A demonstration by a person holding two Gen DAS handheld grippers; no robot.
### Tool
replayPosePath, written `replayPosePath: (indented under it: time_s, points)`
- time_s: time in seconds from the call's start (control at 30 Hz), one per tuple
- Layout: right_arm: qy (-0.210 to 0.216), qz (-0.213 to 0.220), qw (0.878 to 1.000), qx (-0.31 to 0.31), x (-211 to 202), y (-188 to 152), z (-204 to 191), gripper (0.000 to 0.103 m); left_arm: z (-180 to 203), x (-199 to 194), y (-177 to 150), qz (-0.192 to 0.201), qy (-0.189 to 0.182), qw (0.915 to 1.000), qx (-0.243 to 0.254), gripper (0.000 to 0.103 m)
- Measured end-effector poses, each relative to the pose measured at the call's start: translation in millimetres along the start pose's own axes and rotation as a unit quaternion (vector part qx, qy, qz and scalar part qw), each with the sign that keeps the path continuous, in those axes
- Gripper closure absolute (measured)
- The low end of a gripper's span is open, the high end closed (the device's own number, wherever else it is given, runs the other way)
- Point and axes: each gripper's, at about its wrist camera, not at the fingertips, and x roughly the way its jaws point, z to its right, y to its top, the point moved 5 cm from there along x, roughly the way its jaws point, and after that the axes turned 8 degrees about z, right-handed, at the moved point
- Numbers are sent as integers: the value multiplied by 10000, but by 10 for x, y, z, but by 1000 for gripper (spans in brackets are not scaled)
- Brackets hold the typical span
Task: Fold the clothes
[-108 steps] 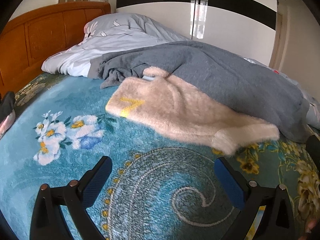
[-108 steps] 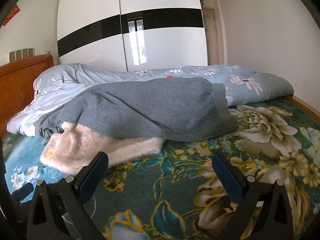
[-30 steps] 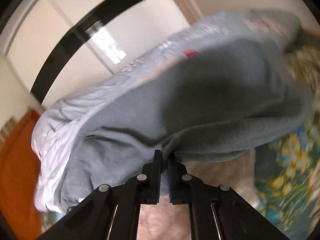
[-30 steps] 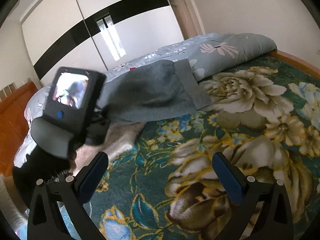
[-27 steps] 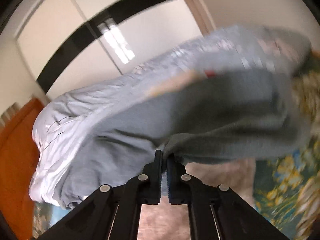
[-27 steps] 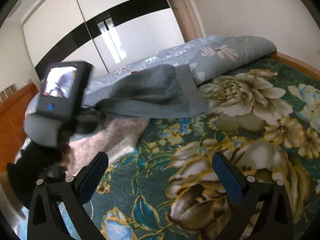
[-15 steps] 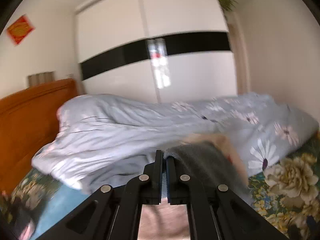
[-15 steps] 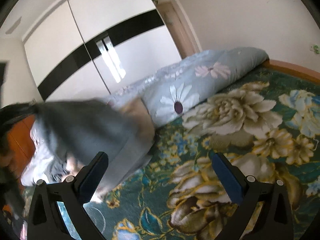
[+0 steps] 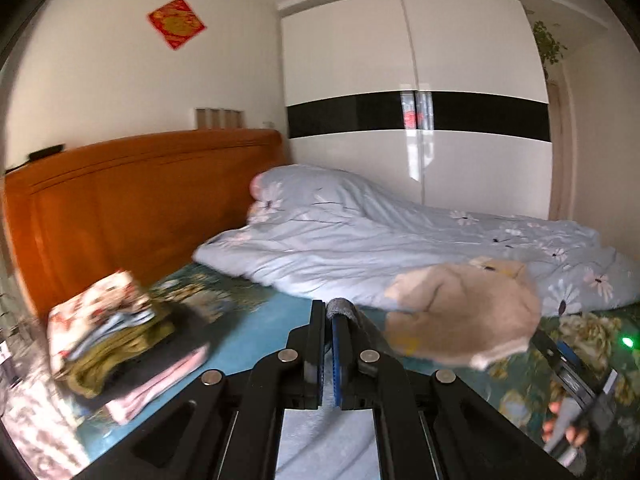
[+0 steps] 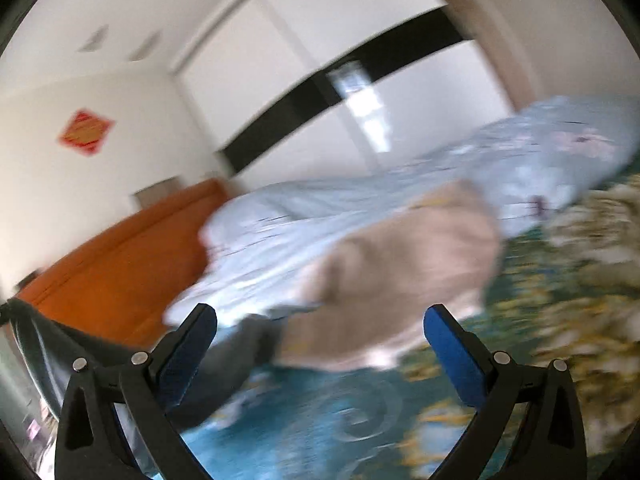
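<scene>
My left gripper (image 9: 328, 312) is shut on a fold of the grey garment (image 9: 342, 306). The rest of that garment hangs below the jaws, and it shows blurred in the right wrist view as the grey garment (image 10: 244, 344) trailing to the left. A beige fuzzy sweater (image 9: 460, 312) lies rumpled on the bed against the duvet, just right of the left gripper. My right gripper (image 10: 320, 344) stands open and holds nothing, with the beige sweater (image 10: 400, 280) beyond its fingers. A hand (image 9: 560, 428) holds it at the lower right of the left wrist view.
A stack of folded clothes (image 9: 108, 332) sits at the left by the orange wooden headboard (image 9: 120, 208). A light blue flowered duvet (image 9: 400, 240) lies along the far side of the bed, with a white wardrobe (image 9: 420, 140) behind. The bedspread (image 9: 256, 332) is teal with flowers.
The left gripper has risen and swung left with the grey garment, pulling it off the beige sweater, which is now uncovered and bunched. The right gripper has lifted and turned towards the headboard.
</scene>
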Motion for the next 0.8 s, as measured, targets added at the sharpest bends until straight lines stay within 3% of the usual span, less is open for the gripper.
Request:
replayPosePath:
  time_s: [0.07, 0.17, 0.23, 0.3, 0.43, 0.5, 0.63, 0.73, 0.8]
  points:
    - [214, -270, 9994, -40, -1, -156, -174, 0, -73, -217, -153, -112, -85, 9998, -158, 100]
    - [455, -804, 9957, 67, -44, -392, -332, 0, 65, -220, -561, -555, -521, 9957, -537, 100]
    - [502, -1122, 9922, 210, -111, -494, -313, 0, 302, -191, -829, -824, -987, 9884, -810, 100]
    - [405, -1287, 9906, 236, -222, -509, -238, 0, 613, -162, -958, -963, -1447, 9806, -903, 100]
    - [-249, -1237, 9920, -61, -561, -341, 115, 0, 1284, -115, -1179, -1203, -2313, 9610, -919, 100]
    - [-649, -1148, 9911, -159, -760, -217, 339, 0, 1422, -99, -1261, -1267, -2414, 9579, -905, 100]
    - [-1186, -1123, 9863, -240, -1093, -91, 638, 0, 1297, -63, -1549, -1693, -2600, 9413, -1327, 97]
    - [-1285, -1274, 9833, -219, -1206, -144, 718, 0, 1110, -57, -1713, -1905, -2503, 9383, -1433, 95]
    - [-1180, -1420, 9827, -131, -1193, -230, 663, 0, 1006, -62, -1794, -2006, -2451, 9359, -1542, 86]
